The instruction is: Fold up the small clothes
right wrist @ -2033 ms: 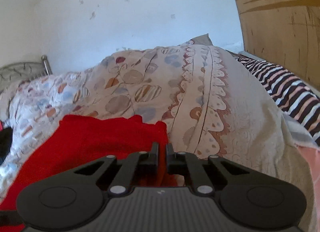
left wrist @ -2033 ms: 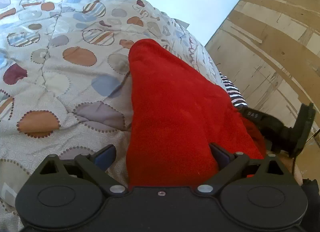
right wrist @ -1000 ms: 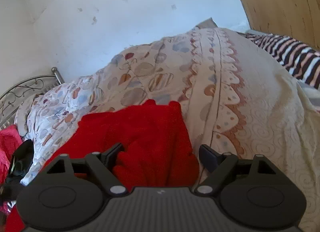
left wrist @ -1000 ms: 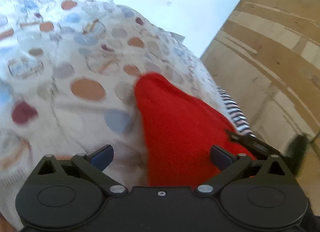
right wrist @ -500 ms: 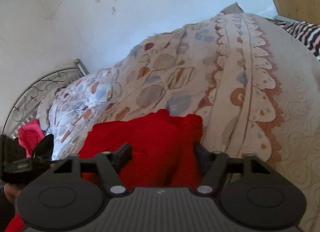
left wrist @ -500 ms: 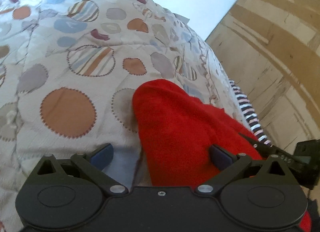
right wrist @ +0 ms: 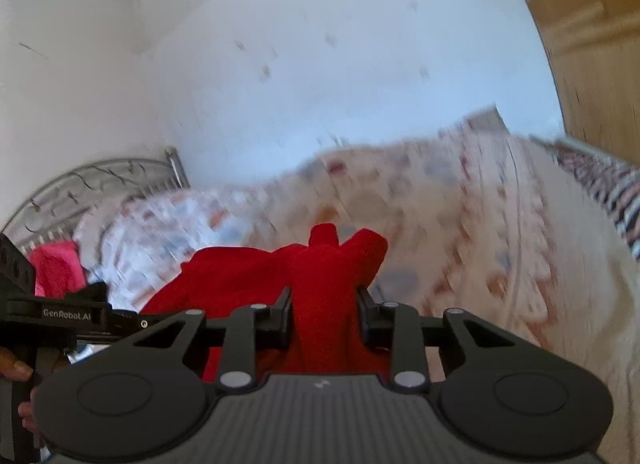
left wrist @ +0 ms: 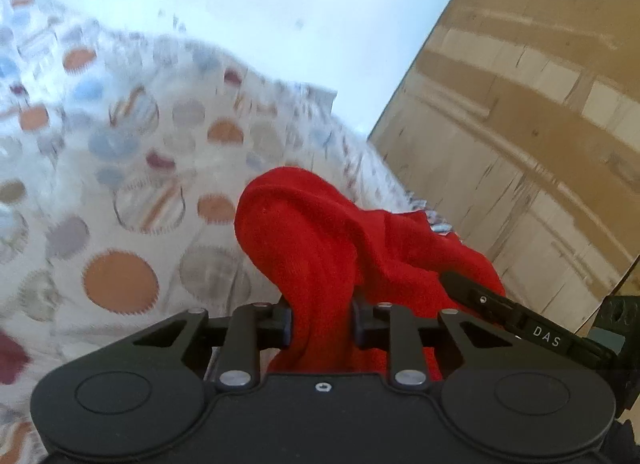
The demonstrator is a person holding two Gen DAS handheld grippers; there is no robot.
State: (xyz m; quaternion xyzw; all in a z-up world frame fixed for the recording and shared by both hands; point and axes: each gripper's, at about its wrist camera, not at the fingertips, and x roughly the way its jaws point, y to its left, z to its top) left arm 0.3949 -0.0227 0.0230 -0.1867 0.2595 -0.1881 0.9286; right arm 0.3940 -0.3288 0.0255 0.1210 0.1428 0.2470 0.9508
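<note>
Red garment (left wrist: 320, 248) on the bed, over a quilt (left wrist: 120, 192) printed with coloured circles. Bunched and drawn up off the quilt at two places, one per gripper. Likely reason: an edge taken at two spaced points so the cloth can be carried over onto itself as one fold, kept level across its width.

Left gripper (left wrist: 322, 322): jaws closing, narrow gap, a thick ridge of red cloth between them. Fingers (left wrist: 285, 324) pressed into the fabric on both sides, cloth pinched and standing up in a hump ahead of the tips. Counts as a hold, though the grip looks not fully settled.

Right gripper (right wrist: 324, 314): jaws closing too, slightly wider gap, packed with a gathered wad of the same garment (right wrist: 320, 284). Fabric bulges up past the fingers (right wrist: 282, 316) into two small peaks. Pads appear to bear on the cloth at both sides.

Each gripper visible at the edge of the other's view: right one at the lower right of the left wrist view, left one at the lower left of the right wrist view, a bare hand (right wrist: 16, 372) around its handle. Red cloth slung between the two.

Surroundings: white wall, wooden cupboard (left wrist: 520, 124) beside the bed, metal bed frame (right wrist: 100, 176), a pink cloth (right wrist: 56, 268) beside it, striped fabric (right wrist: 624, 200) at far right. Both views motion-blurred; how many layers sit in either grip cannot be told.
</note>
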